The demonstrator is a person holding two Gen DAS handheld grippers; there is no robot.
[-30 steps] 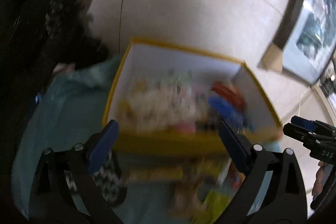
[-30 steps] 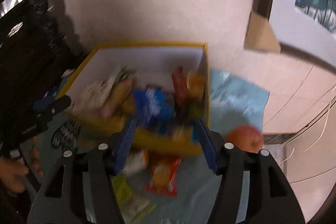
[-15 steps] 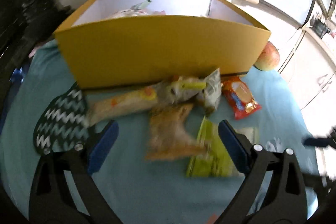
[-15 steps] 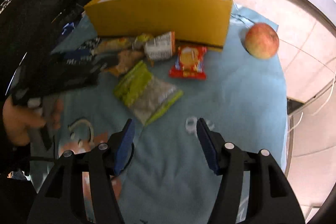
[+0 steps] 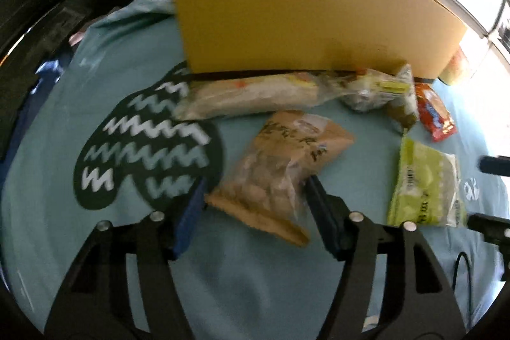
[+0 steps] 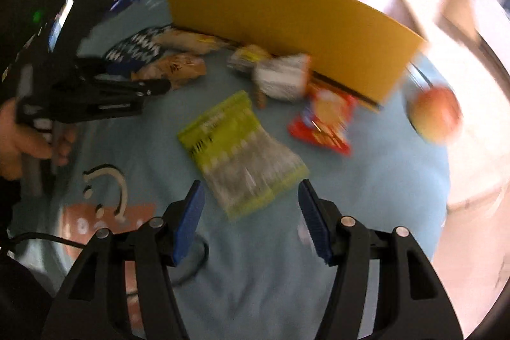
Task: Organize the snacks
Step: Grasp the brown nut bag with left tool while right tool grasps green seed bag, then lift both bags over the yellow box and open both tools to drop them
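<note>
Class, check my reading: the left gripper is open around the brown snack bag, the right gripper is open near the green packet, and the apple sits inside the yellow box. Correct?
One error: the apple lies on the blue cloth outside the yellow box, beside its corner, as the right wrist view shows. The rest stands: left gripper around the brown snack bag, right gripper near the green packet.
</note>
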